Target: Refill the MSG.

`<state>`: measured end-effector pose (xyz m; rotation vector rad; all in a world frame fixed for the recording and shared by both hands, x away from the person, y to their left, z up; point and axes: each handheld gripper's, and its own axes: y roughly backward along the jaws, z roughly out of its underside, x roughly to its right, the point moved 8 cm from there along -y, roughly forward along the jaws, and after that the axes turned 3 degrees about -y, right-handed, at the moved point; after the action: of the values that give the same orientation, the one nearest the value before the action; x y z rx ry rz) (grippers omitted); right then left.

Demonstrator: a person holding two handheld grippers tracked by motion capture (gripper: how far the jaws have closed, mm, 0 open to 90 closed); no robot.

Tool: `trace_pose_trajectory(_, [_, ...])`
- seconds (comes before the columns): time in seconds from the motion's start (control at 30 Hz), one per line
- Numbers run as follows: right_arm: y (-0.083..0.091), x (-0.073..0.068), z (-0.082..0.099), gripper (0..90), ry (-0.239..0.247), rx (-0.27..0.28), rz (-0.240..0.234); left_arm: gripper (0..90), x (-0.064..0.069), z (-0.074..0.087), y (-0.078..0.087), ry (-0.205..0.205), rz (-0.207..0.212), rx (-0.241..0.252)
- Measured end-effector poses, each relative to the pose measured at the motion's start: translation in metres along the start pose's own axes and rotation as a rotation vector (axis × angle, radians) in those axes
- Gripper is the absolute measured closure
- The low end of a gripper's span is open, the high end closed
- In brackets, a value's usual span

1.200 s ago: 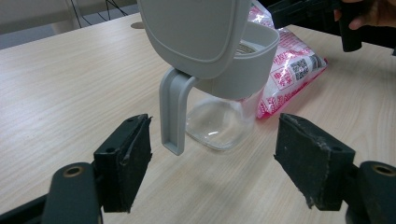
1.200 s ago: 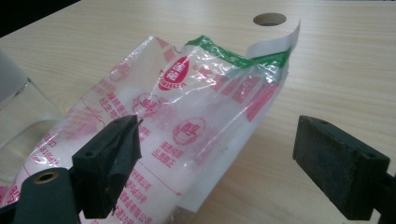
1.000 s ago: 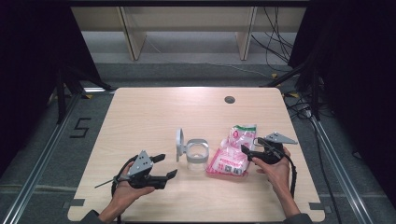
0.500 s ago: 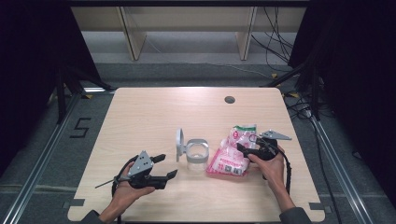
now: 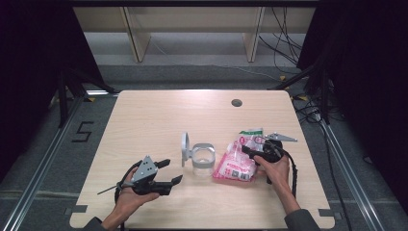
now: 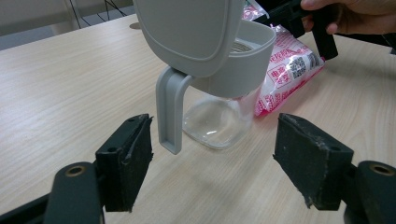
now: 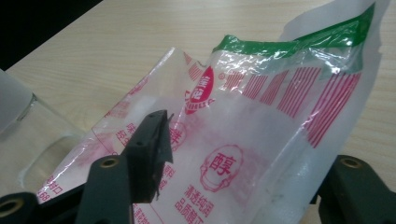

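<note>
While the right gripper (image 5: 250,152) has just been closing its jaws around the soft, crinkly pouch (image 7: 261,140), gripping its bunched upper film seems safest; left gripper (image 5: 169,172) jaws stand spread.

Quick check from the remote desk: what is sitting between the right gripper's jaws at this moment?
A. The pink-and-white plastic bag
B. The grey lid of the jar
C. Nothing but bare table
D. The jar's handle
A. In the right gripper view the pink-and-white plastic bag lies between the jaws of the right gripper, which have just been closing; the jar stands apart on the table.
</note>
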<state>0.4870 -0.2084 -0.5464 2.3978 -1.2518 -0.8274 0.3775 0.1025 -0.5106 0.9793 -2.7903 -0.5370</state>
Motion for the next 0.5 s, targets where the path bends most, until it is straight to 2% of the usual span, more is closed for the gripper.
trace_pose_trajectory(0.03, [0.0006, -0.0036, 0.0014, 46.1, -0.048, -0.009, 0.001, 27.1, 0.0003, -0.0002, -0.0004, 0.002, 0.006, 0.005])
trace_pose_trajectory(0.07, [0.0010, -0.0036, 0.0017, 47.5, -0.047, -0.016, 0.002, 27.1, 0.0004, -0.0003, -0.0004, 0.001, 0.006, 0.005])
trace_pose_trajectory(0.1, [0.0002, -0.0001, 0.0007, 48.7, -0.011, -0.007, 0.003, 27.1, 0.0005, -0.0002, -0.0003, -0.001, 0.008, 0.003])
trace_pose_trajectory(0.13, [-0.0008, -0.0034, 0.0012, 49.7, -0.050, -0.003, -0.010, 27.1, 0.0006, -0.0002, -0.0005, 0.000, 0.006, 0.004])
trace_pose_trajectory(0.2, [-0.0016, -0.0040, 0.0012, 52.2, -0.062, -0.001, -0.031, 27.1, 0.0003, 0.0003, -0.0002, 0.000, 0.002, -0.001])
trace_pose_trajectory(0.23, [-0.0012, -0.0009, 0.0010, 53.4, -0.036, -0.006, -0.043, 27.1, 0.0003, 0.0001, -0.0002, 0.001, 0.002, 0.001])
trace_pose_trajectory(0.3, [-0.0027, -0.0016, 0.0011, 55.4, -0.064, 0.003, -0.064, 27.1, 0.0007, -0.0002, -0.0005, -0.001, 0.008, 0.007])
trace_pose_trajectory(0.43, [-0.0053, -0.0013, 0.0015, 59.6, -0.070, 0.005, -0.073, 27.1, 0.0009, -0.0001, -0.0004, 0.000, 0.009, 0.007])
trace_pose_trajectory(0.47, [-0.0039, -0.0051, 0.0031, 60.7, -0.111, -0.017, -0.077, 27.1, 0.0010, 0.0000, -0.0004, -0.001, 0.009, 0.007])
trace_pose_trajectory(0.5, [-0.0051, -0.0009, 0.0021, 61.7, -0.070, -0.005, -0.074, 27.1, 0.0010, 0.0004, -0.0002, -0.003, 0.012, 0.000])
